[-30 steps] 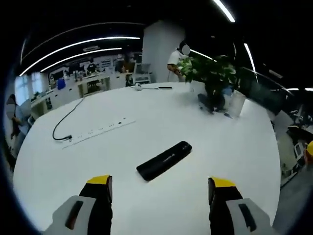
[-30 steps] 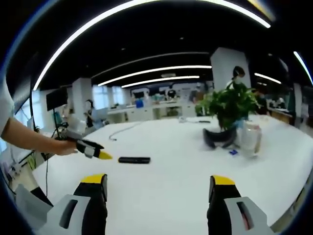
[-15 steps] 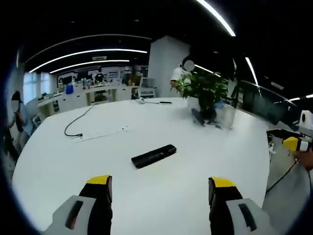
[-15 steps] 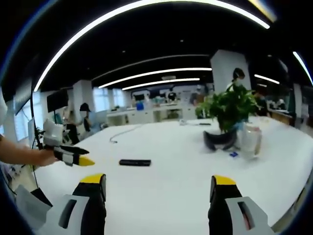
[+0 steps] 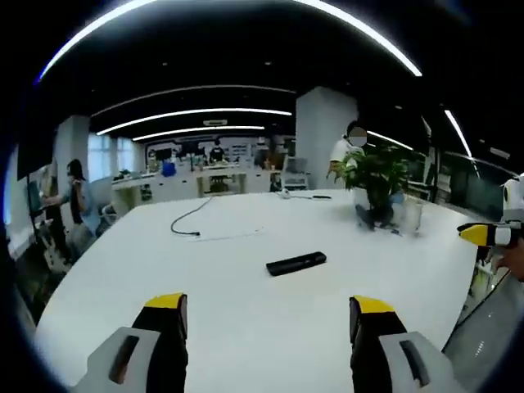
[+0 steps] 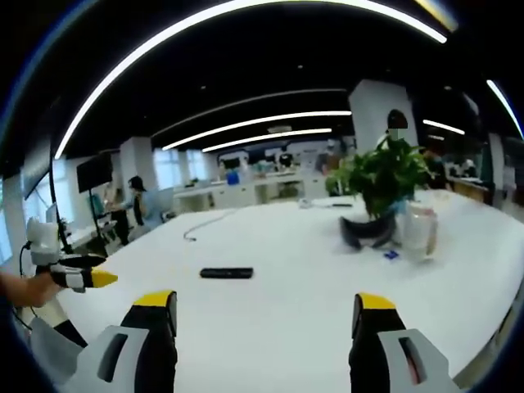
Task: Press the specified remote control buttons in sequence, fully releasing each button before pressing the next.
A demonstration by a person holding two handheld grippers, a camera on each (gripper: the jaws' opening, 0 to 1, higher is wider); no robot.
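The white worktop (image 5: pixel 246 327) carried a potted plant (image 5: pixel 378 176) at its far side, with a clear container (image 6: pixel 416 232) just beside the plant. A black cable (image 5: pixel 190 221) lay across the far left area. The black remote control (image 5: pixel 296 264) lay flat near the worktop centre, well apart from both grippers. The left gripper (image 5: pixel 268 315) was held with its fingers spread and empty. The right gripper (image 6: pixel 264 315) was likewise spread and empty.
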